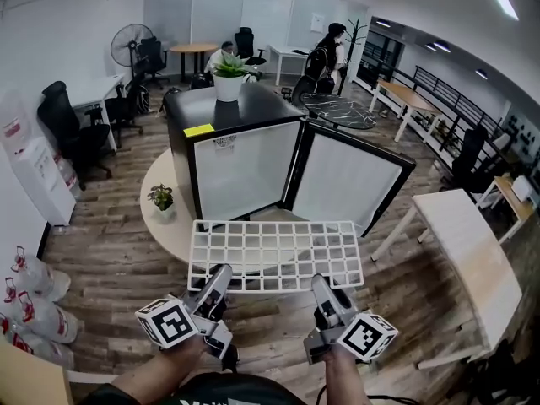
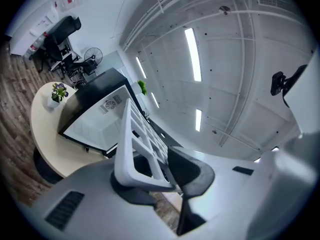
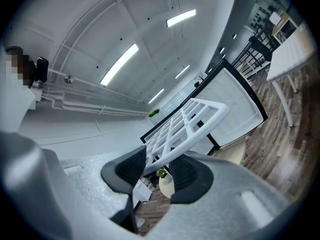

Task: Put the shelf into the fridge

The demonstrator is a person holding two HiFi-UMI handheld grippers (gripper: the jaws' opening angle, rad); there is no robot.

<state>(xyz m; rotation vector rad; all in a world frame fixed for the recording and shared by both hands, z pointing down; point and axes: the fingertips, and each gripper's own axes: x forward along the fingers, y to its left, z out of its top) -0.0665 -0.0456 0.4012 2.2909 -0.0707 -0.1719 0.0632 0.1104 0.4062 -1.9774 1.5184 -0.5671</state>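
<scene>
Two tongs: left tongs point(image 1: 223, 270) and right tongs point(image 1: 319, 279), both clamped on the near edge of the shelf point(image 1: 275, 256).
Left tongs: dark pads point(image 2: 187, 170) pressed on either face of the white rim near the left corner, jaws held partly apart by the rim.
Right tongs: pads point(image 3: 131, 168) gripping the same rim near the right corner.
Shelf: white rectangular lattice, carried roughly flat in the air, just in front of the fridge point(image 1: 221, 112), outside it.
Fridge: black cabinet, white interior, door point(image 1: 348, 180) swung open to the right; stands on a round table point(image 1: 167, 222).
Fridge top: potted plant point(image 1: 229, 74).
</scene>
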